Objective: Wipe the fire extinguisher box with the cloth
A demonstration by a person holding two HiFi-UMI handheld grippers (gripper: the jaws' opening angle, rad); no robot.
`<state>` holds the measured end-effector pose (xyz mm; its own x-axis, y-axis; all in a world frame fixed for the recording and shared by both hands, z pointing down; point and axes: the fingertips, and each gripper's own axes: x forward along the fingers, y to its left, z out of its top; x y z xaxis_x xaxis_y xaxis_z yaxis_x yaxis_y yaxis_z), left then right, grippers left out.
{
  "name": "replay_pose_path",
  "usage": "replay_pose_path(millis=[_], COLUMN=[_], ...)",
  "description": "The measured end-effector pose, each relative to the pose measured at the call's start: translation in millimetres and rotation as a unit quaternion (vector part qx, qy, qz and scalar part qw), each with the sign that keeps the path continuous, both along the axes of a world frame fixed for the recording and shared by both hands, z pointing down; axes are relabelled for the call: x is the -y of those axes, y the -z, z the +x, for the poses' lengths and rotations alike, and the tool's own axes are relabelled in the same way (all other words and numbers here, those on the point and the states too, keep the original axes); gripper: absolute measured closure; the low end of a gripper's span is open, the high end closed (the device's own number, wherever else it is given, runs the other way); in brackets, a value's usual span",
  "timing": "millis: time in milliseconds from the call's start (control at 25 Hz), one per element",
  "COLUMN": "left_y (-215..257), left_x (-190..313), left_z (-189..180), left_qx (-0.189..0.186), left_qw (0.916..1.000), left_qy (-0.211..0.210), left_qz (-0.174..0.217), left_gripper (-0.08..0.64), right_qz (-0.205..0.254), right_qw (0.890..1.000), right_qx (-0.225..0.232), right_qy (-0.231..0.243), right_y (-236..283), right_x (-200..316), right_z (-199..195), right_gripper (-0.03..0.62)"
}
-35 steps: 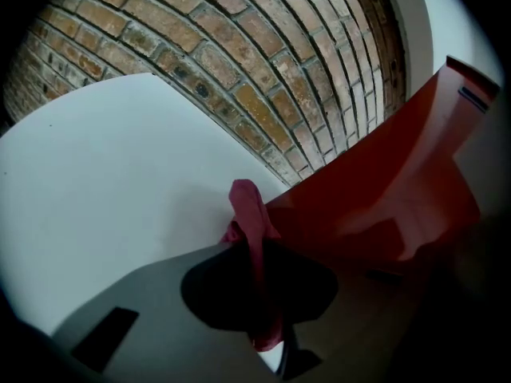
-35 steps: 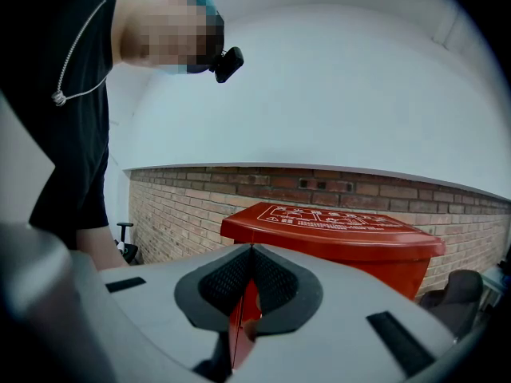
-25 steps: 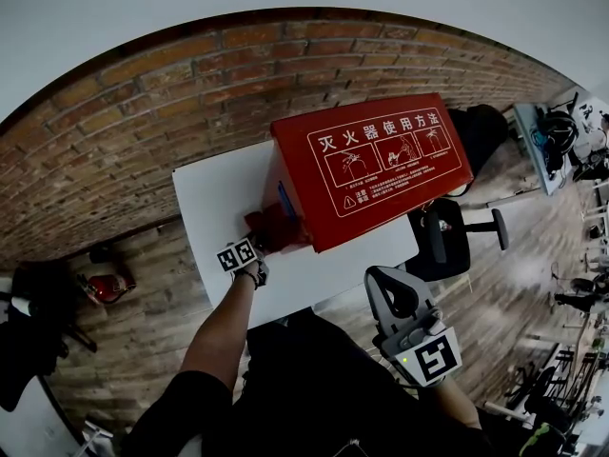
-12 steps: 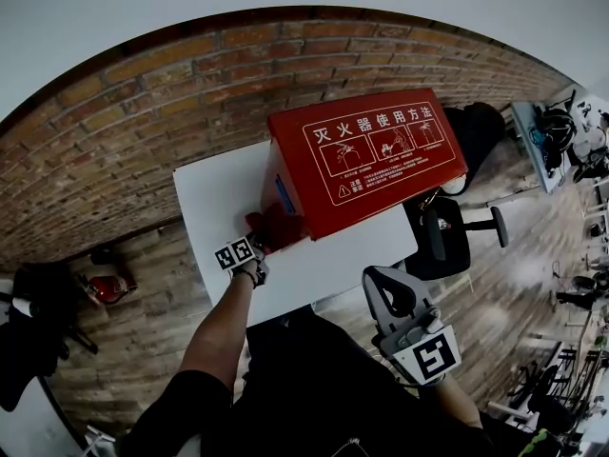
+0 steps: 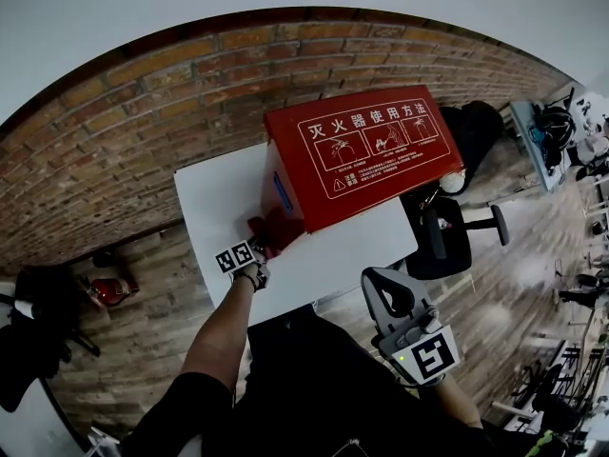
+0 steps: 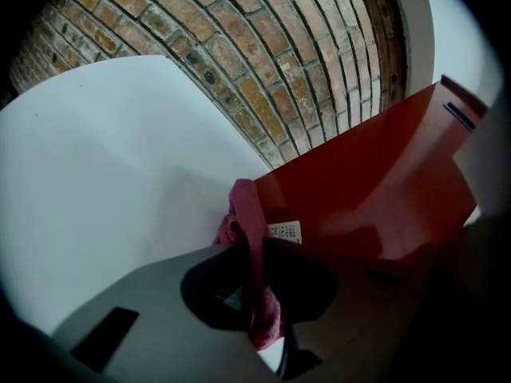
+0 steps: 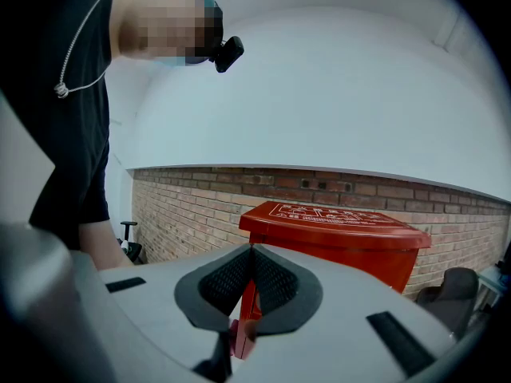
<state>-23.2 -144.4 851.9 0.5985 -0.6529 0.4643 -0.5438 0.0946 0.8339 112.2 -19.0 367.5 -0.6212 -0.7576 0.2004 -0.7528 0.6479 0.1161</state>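
Cloth [image 6: 246, 214] first: it's a dark pink rag pinched tight in the left gripper [image 6: 252, 282], jaws clamped together on it. It's bunched up against the lower end wall of the fire extinguisher box [image 5: 357, 165], right where that wall meets the white table [image 5: 214, 203]. Box is red with a white-printed instruction panel on its lid, sitting on the table up by the brick wall [image 5: 143, 112]. There's a small white label [image 6: 285, 231] on the red wall just beside the cloth. Right gripper [image 5: 388, 291] hangs off the table's near edge, well apart from the box, jaws closed on each other with nothing in them. Black office chair [image 5: 445, 236] stands on the wooden floor [image 5: 514, 284] off to the table's right.
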Motion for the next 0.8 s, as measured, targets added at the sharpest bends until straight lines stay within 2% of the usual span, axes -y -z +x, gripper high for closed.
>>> replay_pose_path(millis=[320, 800], left_y=[7, 34], left_x=[-5, -10], left_z=[2, 3], left_qx=[-0.033, -0.066], left_qw=[0.9995, 0.9976], left_qy=[-0.003, -0.004], left_qz=[0.0, 0.023], left_gripper=[0.472, 0.472], right_qz=[0.002, 0.002], right_qw=[1.0, 1.0], right_qx=[0.002, 0.006], right_qy=[-0.001, 0.011], right_y=[0, 1], right_x=[-9, -18], right_z=[1, -4], right_gripper=[0.572, 0.572])
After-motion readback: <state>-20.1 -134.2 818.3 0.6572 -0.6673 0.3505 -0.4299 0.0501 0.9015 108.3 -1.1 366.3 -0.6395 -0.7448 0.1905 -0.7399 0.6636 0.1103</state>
